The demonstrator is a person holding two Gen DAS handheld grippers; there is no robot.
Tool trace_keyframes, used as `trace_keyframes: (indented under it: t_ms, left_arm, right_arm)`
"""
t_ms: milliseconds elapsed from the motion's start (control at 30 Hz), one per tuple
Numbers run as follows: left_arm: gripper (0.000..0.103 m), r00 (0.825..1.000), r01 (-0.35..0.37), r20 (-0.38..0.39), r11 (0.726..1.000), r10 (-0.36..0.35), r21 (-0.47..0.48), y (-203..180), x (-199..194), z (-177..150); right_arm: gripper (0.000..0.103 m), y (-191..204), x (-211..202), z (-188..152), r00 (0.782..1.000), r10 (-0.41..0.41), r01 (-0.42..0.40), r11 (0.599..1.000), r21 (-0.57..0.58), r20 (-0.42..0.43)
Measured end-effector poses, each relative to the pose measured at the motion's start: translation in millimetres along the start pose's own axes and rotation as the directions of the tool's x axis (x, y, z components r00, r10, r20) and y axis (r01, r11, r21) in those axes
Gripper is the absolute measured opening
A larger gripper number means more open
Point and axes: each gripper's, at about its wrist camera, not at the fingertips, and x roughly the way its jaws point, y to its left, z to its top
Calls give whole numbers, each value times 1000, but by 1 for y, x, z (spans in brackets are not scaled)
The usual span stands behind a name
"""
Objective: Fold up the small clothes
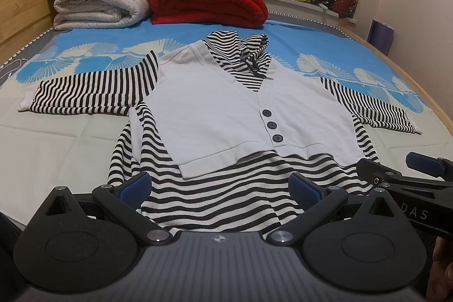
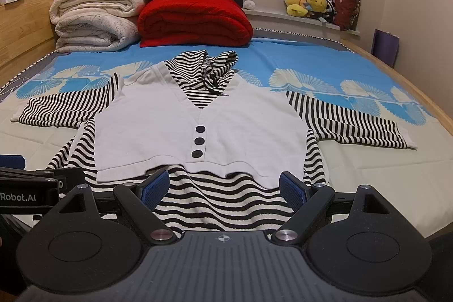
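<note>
Your striped top (image 1: 215,115) lies flat on the bed (image 1: 56,149), face up, both sleeves spread out, so no fold looks made yet; everything remains. Your left hand-held gripper (image 1: 220,188) and right hand-held gripper (image 2: 223,186) hover at its hem, jaws apart, holding nothing. Only the right view shows the full right sleeve (image 2: 354,123).

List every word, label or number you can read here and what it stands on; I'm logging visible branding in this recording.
"Robot.AI": white letters on the black body of the left gripper, seen at the left edge of the right wrist view.
"DAS": white letters on the black body of the right gripper, at the right edge of the left wrist view; the rest is cut off.
Nothing readable shows on the striped hoodie or the bedsheet.
</note>
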Motion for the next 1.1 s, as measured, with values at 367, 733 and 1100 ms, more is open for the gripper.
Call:
trace_keyframes:
  t_ms: [367, 733, 1100]
  left_arm:
    - [101, 985, -110, -141, 994, 104, -29, 19, 72, 8]
    - [67, 877, -360, -341, 933, 339, 3, 67, 111, -22]
    - [67, 859, -386, -375, 922, 349, -26, 73, 110, -17]
  right_arm:
    - [78, -29, 51, 1, 971, -175, 190, 978, 82, -162]
    - [43, -70, 108, -36, 843, -282, 392, 906, 163, -459]
    - [37, -77, 106, -41, 812, -326, 444, 884, 148, -484]
